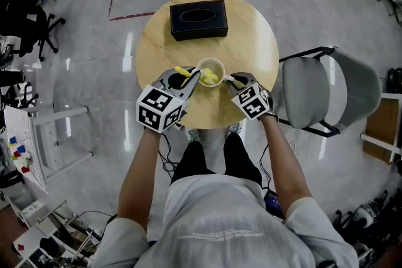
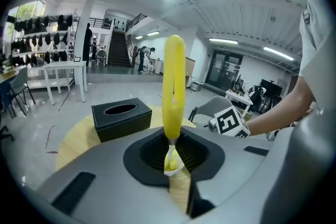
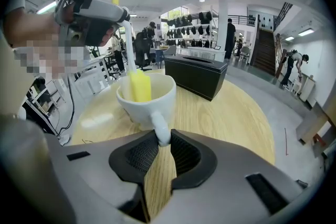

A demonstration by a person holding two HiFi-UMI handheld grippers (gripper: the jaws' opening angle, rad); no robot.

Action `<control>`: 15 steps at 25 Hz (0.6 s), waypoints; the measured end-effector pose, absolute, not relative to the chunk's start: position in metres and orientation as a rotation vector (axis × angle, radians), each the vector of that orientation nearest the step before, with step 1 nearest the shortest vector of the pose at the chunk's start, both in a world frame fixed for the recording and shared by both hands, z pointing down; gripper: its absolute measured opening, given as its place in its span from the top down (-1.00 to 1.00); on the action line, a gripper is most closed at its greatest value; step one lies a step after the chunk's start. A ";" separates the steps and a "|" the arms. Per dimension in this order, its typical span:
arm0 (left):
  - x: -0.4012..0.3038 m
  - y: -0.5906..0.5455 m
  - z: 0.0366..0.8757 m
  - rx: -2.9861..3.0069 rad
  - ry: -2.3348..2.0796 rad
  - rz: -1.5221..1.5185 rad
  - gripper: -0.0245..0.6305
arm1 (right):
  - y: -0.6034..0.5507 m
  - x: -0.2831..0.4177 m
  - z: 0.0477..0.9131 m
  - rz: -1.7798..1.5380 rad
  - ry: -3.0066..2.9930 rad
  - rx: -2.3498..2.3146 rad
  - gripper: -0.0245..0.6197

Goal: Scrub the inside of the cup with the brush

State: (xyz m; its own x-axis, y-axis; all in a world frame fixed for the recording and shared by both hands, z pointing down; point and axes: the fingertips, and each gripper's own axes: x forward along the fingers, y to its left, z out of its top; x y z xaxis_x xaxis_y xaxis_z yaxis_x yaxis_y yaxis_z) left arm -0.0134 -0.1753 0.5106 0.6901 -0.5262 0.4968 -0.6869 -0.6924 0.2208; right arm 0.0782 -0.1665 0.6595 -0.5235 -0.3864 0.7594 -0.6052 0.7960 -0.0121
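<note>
Right gripper view: the right gripper (image 3: 160,140) pinches the white cup (image 3: 152,98) by its handle. The cup stands on the round wooden table (image 3: 231,113) with the brush (image 3: 139,85) dipped inside it. The left gripper (image 2: 173,147) clamps the brush's yellow handle. A black tissue box (image 3: 195,75) sits behind the cup.

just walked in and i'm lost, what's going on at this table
A person at a round table is working with two grippers. The right gripper is shut on the handle of the white cup, which stands on the table. The left gripper is shut on the yellow brush, whose head is down inside the cup. A black box sits behind the cup, untouched.
</note>
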 end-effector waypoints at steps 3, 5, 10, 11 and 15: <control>-0.014 -0.174 0.504 2.475 -0.940 0.543 0.77 | -0.167 0.079 0.659 0.343 -2.189 0.730 0.62; -0.016 -0.176 0.503 2.450 -0.958 0.535 0.77 | -0.168 0.079 0.659 0.342 -2.190 0.729 0.62; -0.022 -0.176 0.517 2.397 -1.024 0.625 0.77 | -0.167 0.079 0.660 0.346 -2.198 0.728 0.62; -0.021 -0.174 0.523 2.399 -1.024 0.668 0.77 | -0.167 0.079 0.659 0.345 -2.198 0.730 0.62; -0.019 -0.174 0.531 2.390 -0.998 0.700 0.77 | -0.168 0.078 0.658 0.350 -2.196 0.735 0.62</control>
